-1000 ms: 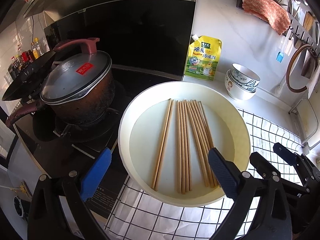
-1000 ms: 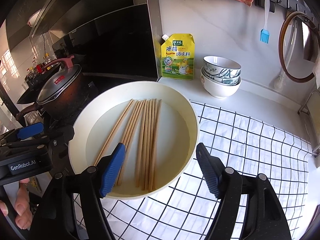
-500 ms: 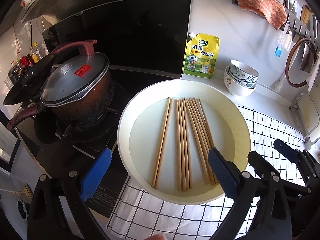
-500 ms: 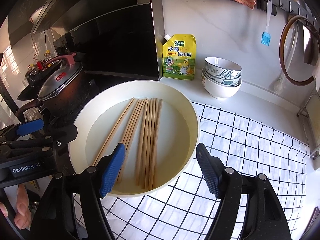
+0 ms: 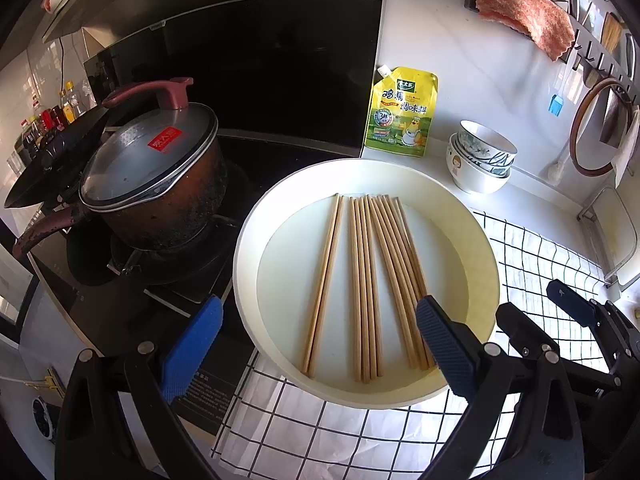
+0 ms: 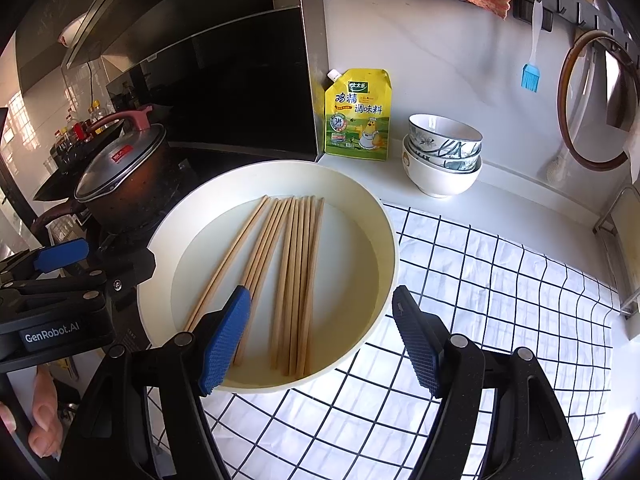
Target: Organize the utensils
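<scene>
While both grippers hang above the near rim of a wide cream plate (image 5: pixel 280 208), nothing sits between either pair of jaws. The left gripper (image 5: pixel 316 344) has its jaws spread wide, one blue pad at the lower left of its frame over the dark stove edge, the other over the right side of the plate. The right gripper (image 6: pixel 322 340) likewise has its jaws apart, gripping nothing; its left pad lies over the plate's inside and its right pad just outside the rim, over the checked cloth (image 6: pixel 500 300).

The chopsticks (image 5: pixel 366 280) lie flat in the plate, at the centre of the left wrist frame: a pair set off to the left, a tight bunch in the middle, and a fanned bunch to the right. The plate rests on the counter (image 6: pixel 520 208), partly on the cloth.

To the upper left stands a lidded pot (image 5: pixel 152 184) on the stove. Against the wall behind the plate leans a yellow seasoning pouch (image 5: pixel 402 114), with stacked bowls (image 5: pixel 480 160) to its right. A fingertip (image 6: pixel 44 424) shows at the lower left of the right wrist frame.
</scene>
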`<action>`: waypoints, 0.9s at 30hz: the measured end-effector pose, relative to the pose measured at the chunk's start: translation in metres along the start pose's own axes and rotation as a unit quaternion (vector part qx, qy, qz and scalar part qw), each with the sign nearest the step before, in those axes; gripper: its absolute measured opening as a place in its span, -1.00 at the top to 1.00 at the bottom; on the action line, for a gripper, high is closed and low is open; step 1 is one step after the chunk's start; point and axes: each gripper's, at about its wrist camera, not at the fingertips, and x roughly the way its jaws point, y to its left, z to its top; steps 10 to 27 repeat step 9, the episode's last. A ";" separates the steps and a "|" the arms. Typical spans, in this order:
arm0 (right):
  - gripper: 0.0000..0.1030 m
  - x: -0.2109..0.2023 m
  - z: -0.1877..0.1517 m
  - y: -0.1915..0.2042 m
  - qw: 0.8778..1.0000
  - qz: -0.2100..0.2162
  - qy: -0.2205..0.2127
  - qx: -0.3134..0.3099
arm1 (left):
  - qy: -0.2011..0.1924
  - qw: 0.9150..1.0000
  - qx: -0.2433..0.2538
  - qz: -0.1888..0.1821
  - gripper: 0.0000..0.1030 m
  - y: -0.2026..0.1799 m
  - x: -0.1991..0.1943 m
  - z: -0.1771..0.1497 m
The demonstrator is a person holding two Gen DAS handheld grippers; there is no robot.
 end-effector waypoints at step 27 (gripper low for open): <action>-0.36 -0.001 -0.001 -0.001 1.000 0.000 0.000 -0.001 | 0.007 1.000 -0.007 -0.001 -0.86 0.001 0.001 0.000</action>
